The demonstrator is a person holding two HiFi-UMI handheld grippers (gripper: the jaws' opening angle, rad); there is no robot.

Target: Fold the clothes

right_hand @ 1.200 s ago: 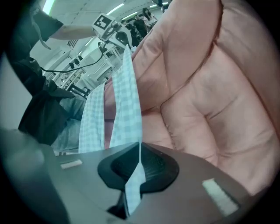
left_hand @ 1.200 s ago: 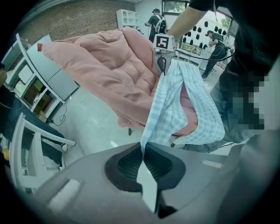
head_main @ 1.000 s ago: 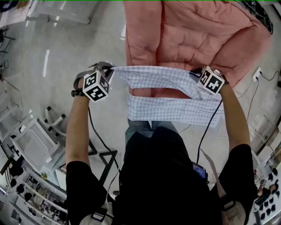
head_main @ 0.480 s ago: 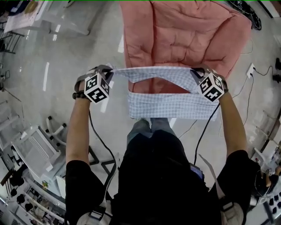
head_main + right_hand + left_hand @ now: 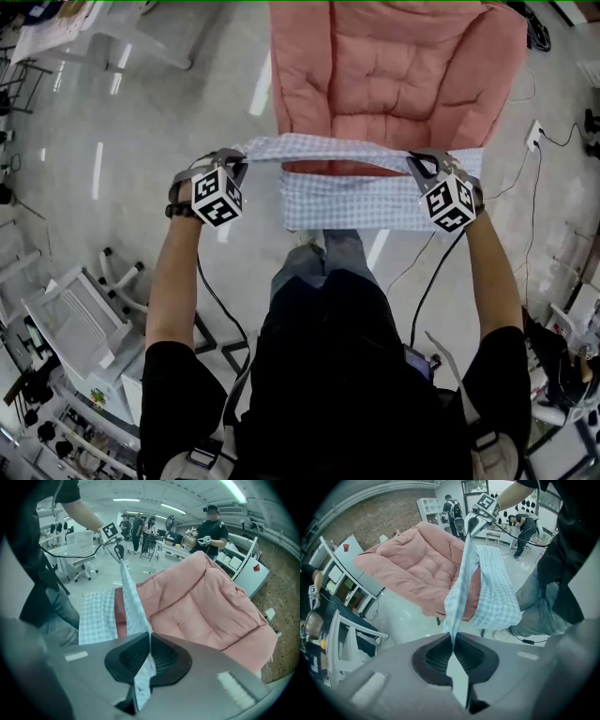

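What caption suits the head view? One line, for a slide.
Left gripper and right gripper, jaws shut, hold a checked garment taut beside a pink quilt.

Blue-checked shirt [image 5: 361, 192] hangs stretched in mid-air, lower part drooping.

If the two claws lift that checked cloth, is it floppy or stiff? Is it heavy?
Probably floppy: the checked cloth droops in a loose fold between the left claw and right claw. Likely light too, since just a thin pinched edge in each shut claw carries it all. It would probably slump into a heap if let go.
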